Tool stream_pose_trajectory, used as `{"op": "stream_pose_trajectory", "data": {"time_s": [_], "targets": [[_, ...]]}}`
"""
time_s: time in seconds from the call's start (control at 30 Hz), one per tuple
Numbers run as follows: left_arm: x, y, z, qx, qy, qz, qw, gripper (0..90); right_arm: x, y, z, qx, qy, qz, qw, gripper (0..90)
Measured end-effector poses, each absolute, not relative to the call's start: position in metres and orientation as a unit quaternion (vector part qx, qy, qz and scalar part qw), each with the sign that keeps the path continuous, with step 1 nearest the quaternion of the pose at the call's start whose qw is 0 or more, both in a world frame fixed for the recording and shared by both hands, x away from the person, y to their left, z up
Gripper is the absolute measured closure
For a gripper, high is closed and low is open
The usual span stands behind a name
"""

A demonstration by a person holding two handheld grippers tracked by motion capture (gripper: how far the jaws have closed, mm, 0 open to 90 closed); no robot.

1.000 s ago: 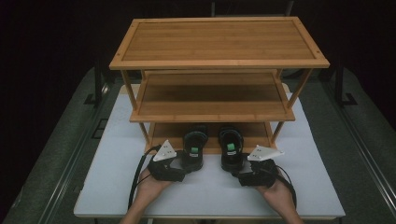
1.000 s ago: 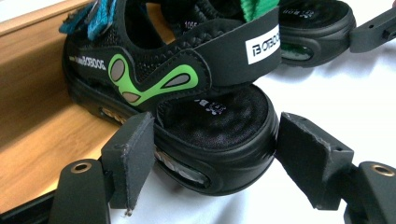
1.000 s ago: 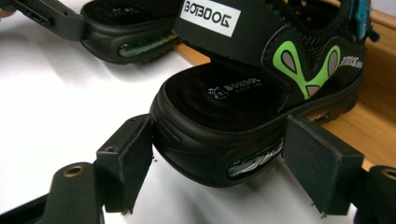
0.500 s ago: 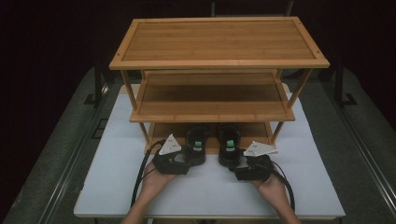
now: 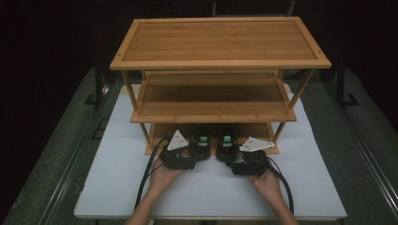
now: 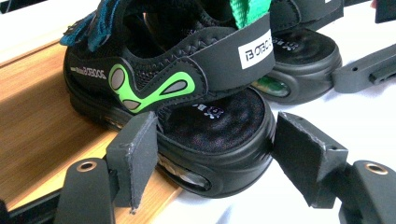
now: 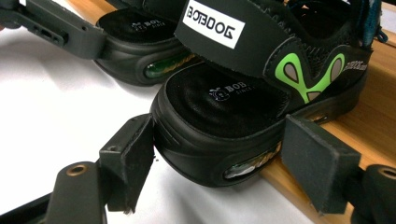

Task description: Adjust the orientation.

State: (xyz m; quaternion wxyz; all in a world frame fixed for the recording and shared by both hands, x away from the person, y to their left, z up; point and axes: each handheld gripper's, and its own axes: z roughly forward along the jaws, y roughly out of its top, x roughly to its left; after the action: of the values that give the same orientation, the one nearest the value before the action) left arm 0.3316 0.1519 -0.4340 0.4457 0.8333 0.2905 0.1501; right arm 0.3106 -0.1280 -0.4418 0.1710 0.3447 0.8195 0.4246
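Two black sandals with green marks stand side by side at the front of the bamboo rack's bottom shelf (image 6: 42, 121), heels hanging over the white table. My left gripper (image 5: 197, 154) is shut on the heel of the left sandal (image 5: 202, 142); in the left gripper view both pads (image 6: 133, 156) press the heel's sole (image 6: 219, 140). My right gripper (image 5: 230, 158) grips the heel of the right sandal (image 5: 226, 142) the same way, its pads (image 7: 317, 163) against the sole (image 7: 210, 135). A hand holds each gripper.
The three-shelf bamboo rack (image 5: 211, 115) stands at the back of the white table (image 5: 112, 183); its middle and top shelves overhang the sandals. Dark floor and metal rails (image 5: 70, 178) flank the table. Cables trail back from both grippers.
Both hands have moved forward toward the rack and slightly inward, carrying the sandals with them. The sandals now sit closer together and deeper under the middle shelf.
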Motion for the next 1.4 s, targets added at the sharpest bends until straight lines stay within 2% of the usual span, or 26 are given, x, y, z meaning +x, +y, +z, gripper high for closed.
{"op": "stream_pose_trajectory", "data": {"time_s": [0.23,0.47,0.6,0.7,0.73,0.87,1.17,1.4], "targets": [[0.330,0.152,-0.434,0.831,0.297,0.149,0.445,30.6,0.311,-0.126,-0.444,0.352,0.813,0.429,0.175,26.2],[0.319,0.153,-0.431,0.842,0.286,0.146,0.434,32.0,0.301,-0.127,-0.441,0.368,0.806,0.426,0.183,35.0],[0.313,0.156,-0.433,0.843,0.286,0.144,0.432,38.4,0.289,-0.126,-0.435,0.359,0.804,0.431,0.194,46.2],[0.310,0.160,-0.435,0.838,0.292,0.142,0.439,49.4,0.279,-0.123,-0.431,0.358,0.804,0.427,0.208,57.0],[0.309,0.162,-0.435,0.836,0.294,0.141,0.441,49.4,0.279,-0.123,-0.431,0.358,0.804,0.427,0.208,57.0],[0.300,0.160,-0.435,0.837,0.293,0.154,0.436,59.5,0.272,-0.125,-0.438,0.374,0.797,0.425,0.209,64.8],[0.302,0.158,-0.437,0.832,0.302,0.160,0.437,65.1,0.272,-0.123,-0.446,0.388,0.790,0.424,0.213,68.1],[0.306,0.151,-0.435,0.831,0.302,0.163,0.439,65.6,0.276,-0.120,-0.446,0.384,0.786,0.427,0.227,72.3]]}}
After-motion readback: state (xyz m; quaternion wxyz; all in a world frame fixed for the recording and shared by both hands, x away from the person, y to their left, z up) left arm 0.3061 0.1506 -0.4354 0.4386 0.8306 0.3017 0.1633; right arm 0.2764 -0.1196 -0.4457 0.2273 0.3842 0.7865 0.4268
